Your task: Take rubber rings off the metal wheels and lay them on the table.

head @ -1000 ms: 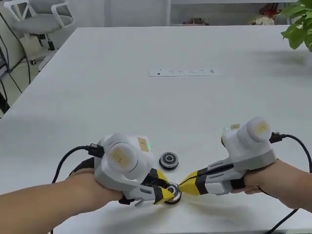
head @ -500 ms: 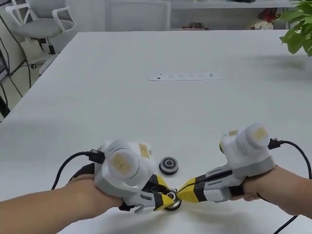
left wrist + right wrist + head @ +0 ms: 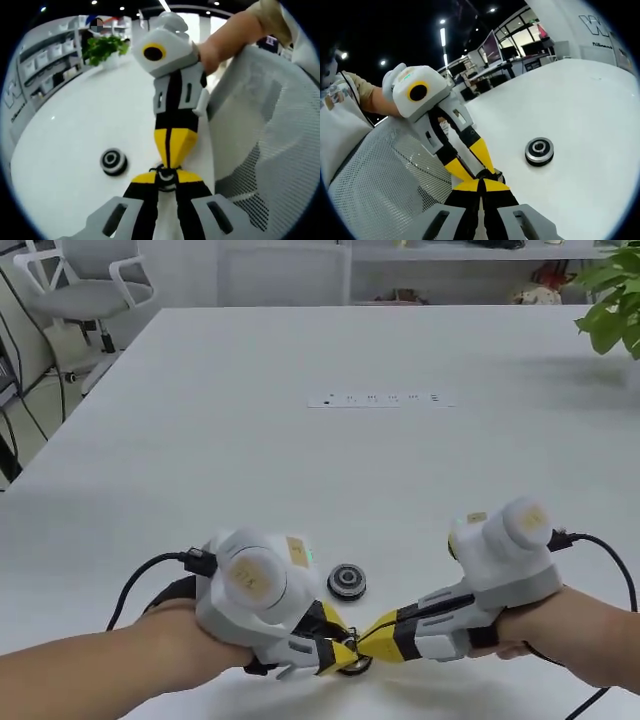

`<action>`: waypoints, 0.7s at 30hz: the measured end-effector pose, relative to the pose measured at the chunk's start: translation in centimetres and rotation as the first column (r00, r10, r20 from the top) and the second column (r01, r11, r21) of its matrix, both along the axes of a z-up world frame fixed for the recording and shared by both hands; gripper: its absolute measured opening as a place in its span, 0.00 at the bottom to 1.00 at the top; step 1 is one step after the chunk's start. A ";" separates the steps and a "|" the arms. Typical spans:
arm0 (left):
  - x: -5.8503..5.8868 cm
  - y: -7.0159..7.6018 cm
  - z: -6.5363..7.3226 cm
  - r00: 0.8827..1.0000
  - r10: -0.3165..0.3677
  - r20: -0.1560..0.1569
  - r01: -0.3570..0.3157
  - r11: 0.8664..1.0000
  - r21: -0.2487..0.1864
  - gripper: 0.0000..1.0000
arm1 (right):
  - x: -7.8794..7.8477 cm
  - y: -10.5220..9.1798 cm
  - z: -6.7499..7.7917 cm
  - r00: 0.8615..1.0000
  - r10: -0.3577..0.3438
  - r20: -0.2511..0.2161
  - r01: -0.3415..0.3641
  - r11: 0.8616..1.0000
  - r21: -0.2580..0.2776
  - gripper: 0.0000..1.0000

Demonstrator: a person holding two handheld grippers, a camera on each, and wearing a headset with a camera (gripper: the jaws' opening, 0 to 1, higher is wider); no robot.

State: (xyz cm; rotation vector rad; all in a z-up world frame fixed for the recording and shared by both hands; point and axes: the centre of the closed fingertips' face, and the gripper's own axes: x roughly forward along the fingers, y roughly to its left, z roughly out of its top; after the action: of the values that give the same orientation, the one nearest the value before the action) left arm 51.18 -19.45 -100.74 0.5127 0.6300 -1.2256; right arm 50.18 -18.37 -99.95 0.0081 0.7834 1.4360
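Near the table's front edge, my left gripper (image 3: 340,652) is shut on a small metal wheel (image 3: 354,662), which also sits between its yellow tips in the left gripper view (image 3: 167,178). My right gripper (image 3: 372,638) comes in from the right, and its yellow tips are pinched shut at the wheel's rim, on its black rubber ring (image 3: 491,175). The ring is mostly hidden by the jaws. A second metal wheel (image 3: 347,580) with a dark ring lies flat on the table just beyond both grippers (image 3: 113,161) (image 3: 539,151).
A white power strip (image 3: 380,398) lies at the table's middle. A green plant (image 3: 610,300) stands at the far right corner and an office chair (image 3: 80,280) off the far left. White table (image 3: 250,460) stretches ahead.
Both grippers stay locked together at the wheel and have drifted slightly toward the front edge. The head camera has tilted a little. The second wheel has not moved.
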 end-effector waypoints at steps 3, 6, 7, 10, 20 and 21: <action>0.0 0.0 0.0 1.000 -0.002 0.002 0.002 1.000 0.000 0.12 | -0.2 0.5 0.7 1.000 0.013 -0.022 -0.012 0.999 0.044 0.00; 0.0 0.0 0.1 1.000 -0.001 0.003 0.001 1.000 0.000 0.12 | -0.4 0.3 0.5 1.000 0.015 -0.012 -0.015 0.999 0.039 0.00; 0.0 0.0 0.1 1.000 -0.002 0.004 0.002 1.000 0.000 0.12 | -0.4 0.2 0.5 1.000 0.013 -0.016 -0.012 0.999 0.041 0.00; 0.0 0.0 0.1 1.000 -0.004 0.006 0.004 1.000 -0.004 0.12 | -0.5 -0.1 0.2 1.000 0.015 -0.020 -0.014 0.999 0.036 0.00; 0.0 -0.1 0.2 1.000 0.002 -0.007 -0.003 1.000 -0.020 0.14 | 0.1 -0.6 -0.1 1.000 0.002 -0.006 -0.002 1.000 0.023 0.00; 0.0 -0.1 0.2 1.000 0.006 -0.013 -0.007 1.000 -0.022 0.14 | 0.1 -0.6 -0.1 1.000 0.001 -0.007 -0.001 1.000 0.023 0.00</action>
State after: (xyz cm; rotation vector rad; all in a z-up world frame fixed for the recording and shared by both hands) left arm 51.18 -19.52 -100.54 0.4844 0.6278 -1.2293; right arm 50.29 -19.01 -100.03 0.0304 0.7726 1.4462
